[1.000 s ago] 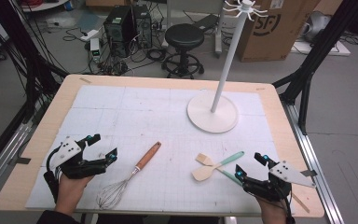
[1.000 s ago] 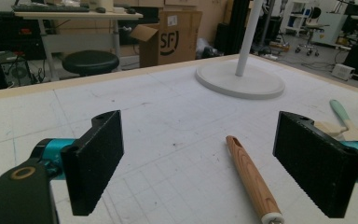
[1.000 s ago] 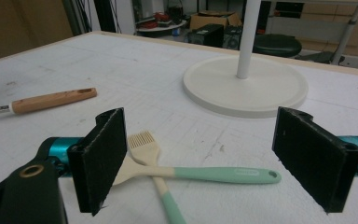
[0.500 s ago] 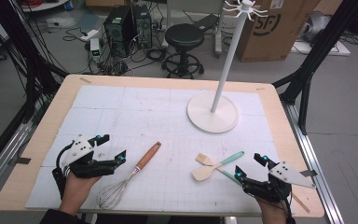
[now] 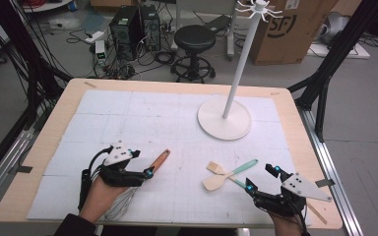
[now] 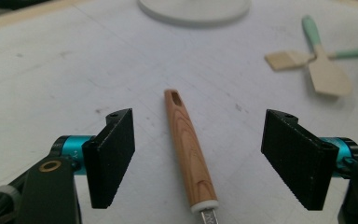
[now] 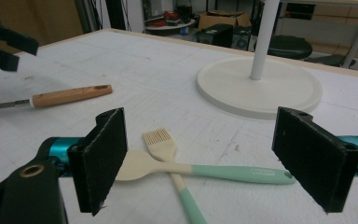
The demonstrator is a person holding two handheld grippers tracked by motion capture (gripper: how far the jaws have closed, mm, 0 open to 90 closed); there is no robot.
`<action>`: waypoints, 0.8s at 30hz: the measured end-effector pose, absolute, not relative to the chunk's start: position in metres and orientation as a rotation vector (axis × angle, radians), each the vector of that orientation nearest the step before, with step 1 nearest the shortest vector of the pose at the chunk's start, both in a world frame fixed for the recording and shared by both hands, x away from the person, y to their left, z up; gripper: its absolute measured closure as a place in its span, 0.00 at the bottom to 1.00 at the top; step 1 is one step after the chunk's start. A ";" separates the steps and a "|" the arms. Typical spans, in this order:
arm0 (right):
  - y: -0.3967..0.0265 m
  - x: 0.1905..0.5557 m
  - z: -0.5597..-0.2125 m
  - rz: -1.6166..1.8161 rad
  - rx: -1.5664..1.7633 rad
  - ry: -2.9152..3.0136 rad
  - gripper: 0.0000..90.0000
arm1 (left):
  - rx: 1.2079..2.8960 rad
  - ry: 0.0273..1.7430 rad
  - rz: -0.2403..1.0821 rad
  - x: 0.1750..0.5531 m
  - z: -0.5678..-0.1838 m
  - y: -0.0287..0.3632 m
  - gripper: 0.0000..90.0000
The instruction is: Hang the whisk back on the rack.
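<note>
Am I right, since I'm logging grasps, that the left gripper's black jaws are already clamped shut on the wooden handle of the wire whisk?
Not quite. The left gripper has been closing its jaws, but they stand open on either side of the wooden handle of the wire whisk, with a clear gap at each pad. The left gripper view shows this.

On the surface point(image 5: 128, 108), the whisk point(image 5: 142, 177) is laid at the near left, its handle pointed away toward the far right. The spatula point(image 5: 226, 176) and the brush point(image 5: 224, 173) are crossed at the near right, touching. The stand point(image 5: 225, 118) is set behind them, well apart. The whisk's handle is flanked by the left gripper point(image 6: 200, 154); the right gripper point(image 7: 214, 163) is placed just before the crossed pair.
</note>
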State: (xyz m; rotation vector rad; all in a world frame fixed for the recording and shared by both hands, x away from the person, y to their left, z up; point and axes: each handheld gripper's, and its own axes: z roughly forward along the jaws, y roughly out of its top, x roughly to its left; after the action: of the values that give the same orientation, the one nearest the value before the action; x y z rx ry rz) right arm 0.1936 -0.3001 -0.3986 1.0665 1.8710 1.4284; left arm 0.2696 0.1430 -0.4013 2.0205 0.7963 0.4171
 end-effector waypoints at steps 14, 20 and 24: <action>-0.298 0.196 -0.400 1.417 1.065 1.889 0.19 | 2.304 0.904 0.430 0.291 -0.427 0.120 0.44; -0.298 0.195 -0.400 1.419 1.059 1.888 0.19 | 2.319 0.922 0.423 0.293 -0.428 0.122 0.49; -0.299 0.195 -0.400 1.419 1.062 1.887 0.19 | 2.316 0.949 0.425 0.295 -0.428 0.125 0.51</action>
State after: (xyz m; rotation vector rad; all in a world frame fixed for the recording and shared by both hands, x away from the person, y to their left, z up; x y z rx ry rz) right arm 0.1954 -0.2987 -0.4001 1.0617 1.8874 1.4185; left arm 0.2946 0.1246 -0.4277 2.3162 0.9494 0.4252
